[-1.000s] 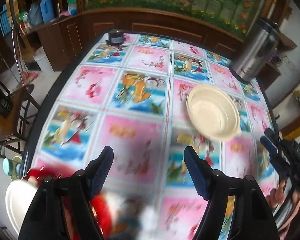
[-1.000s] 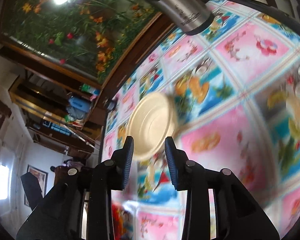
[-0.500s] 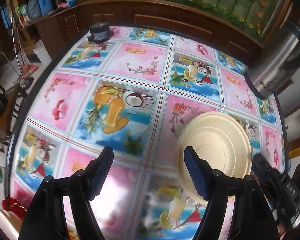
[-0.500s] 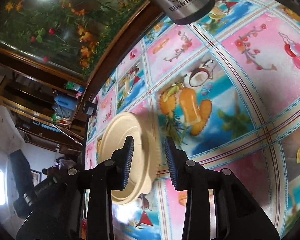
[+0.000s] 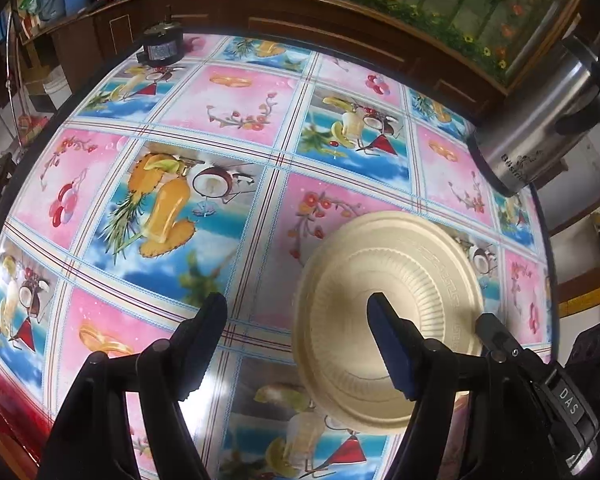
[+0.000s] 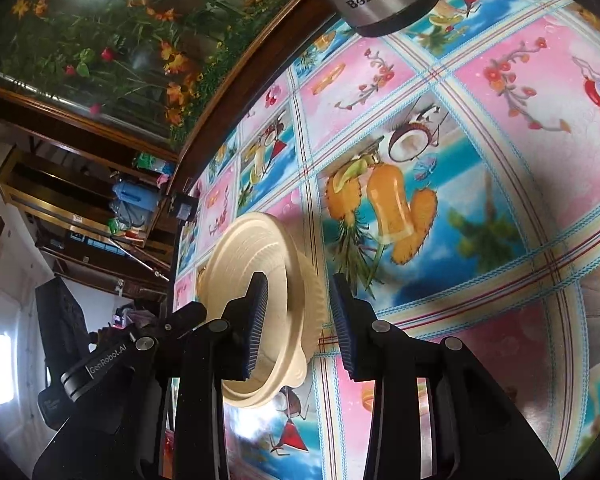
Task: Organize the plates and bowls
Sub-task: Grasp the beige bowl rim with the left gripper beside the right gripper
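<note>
Nearest you, over the tablecloth (image 5: pixel 236 80), your left gripper (image 5: pixel 298 312) is spread wide and holds nothing; its right finger (image 5: pixel 388 344) hangs in front of the bowl (image 5: pixel 384 304), its left finger over bare cloth beside the bowl. Your right gripper (image 6: pixel 300 312) is parted too, its fingers straddling the bowl's (image 6: pixel 260 280) near rim, one finger (image 6: pixel 256 320) inside the bowl and the other outside; whether either pad touches the rim cannot be told. That cream bowl sits upright on the cloth. Beyond the bowl a steel kettle (image 5: pixel 540 120) stands near the table edge. Farther from the bowl, at the far corner, sits a small black device (image 5: pixel 160 46).
</note>
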Demonstrator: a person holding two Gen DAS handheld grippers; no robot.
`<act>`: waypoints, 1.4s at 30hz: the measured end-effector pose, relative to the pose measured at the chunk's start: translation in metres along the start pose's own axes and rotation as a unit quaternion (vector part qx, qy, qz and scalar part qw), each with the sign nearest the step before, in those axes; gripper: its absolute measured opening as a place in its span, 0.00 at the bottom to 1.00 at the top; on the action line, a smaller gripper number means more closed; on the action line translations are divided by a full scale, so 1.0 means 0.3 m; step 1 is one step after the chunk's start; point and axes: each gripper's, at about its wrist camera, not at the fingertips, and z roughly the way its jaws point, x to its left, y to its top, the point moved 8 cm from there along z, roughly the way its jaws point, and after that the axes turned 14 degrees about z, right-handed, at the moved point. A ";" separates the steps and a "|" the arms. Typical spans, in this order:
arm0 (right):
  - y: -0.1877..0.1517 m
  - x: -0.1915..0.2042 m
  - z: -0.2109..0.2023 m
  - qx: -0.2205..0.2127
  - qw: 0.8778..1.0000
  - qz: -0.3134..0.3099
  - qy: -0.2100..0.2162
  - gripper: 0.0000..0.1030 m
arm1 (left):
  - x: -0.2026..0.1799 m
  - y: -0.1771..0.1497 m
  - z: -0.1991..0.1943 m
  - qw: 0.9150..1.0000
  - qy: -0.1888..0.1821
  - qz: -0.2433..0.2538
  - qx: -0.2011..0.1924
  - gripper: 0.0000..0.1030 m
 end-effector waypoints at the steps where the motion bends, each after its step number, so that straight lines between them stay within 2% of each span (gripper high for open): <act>1: -0.002 -0.001 0.003 0.001 1.000 0.000 -0.001 0.31 | 0.000 -0.001 0.006 1.000 0.003 0.001 0.004 0.69; 4: -0.004 0.003 0.008 0.003 1.000 -0.001 -0.002 0.31 | 0.001 -0.007 0.014 1.000 0.008 0.002 0.009 0.69; 11: -0.007 0.006 0.012 0.005 1.000 0.001 -0.002 0.31 | -0.030 -0.015 0.023 1.000 -0.006 0.010 0.015 0.67; 17: -0.007 0.007 0.012 -0.003 1.000 -0.002 -0.006 0.31 | -0.024 -0.028 0.044 1.000 -0.011 0.007 0.025 0.49; 20: -0.010 0.011 0.017 -0.007 1.000 -0.006 -0.011 0.31 | -0.022 -0.032 0.050 0.999 -0.017 0.001 0.028 0.44; 23: -0.007 0.006 0.018 -0.013 1.000 -0.008 -0.020 0.31 | -0.023 -0.031 0.048 0.999 -0.020 0.000 0.025 0.33; 27: -0.007 0.001 0.019 -0.019 0.999 -0.011 -0.028 0.31 | -0.016 -0.027 0.044 1.000 -0.013 0.001 0.023 0.27; 33: -0.016 0.006 0.030 -0.021 0.999 -0.026 -0.039 0.16 | -0.011 -0.027 0.044 1.000 -0.011 0.001 0.021 0.12; 35: -0.020 0.015 0.029 -0.025 0.998 -0.035 -0.042 0.14 | -0.015 -0.028 0.045 1.000 -0.013 0.002 0.021 0.09; 42: -0.032 0.020 0.022 -0.028 0.998 -0.042 -0.045 0.09 | -0.022 -0.033 0.034 1.000 -0.011 0.009 0.017 0.09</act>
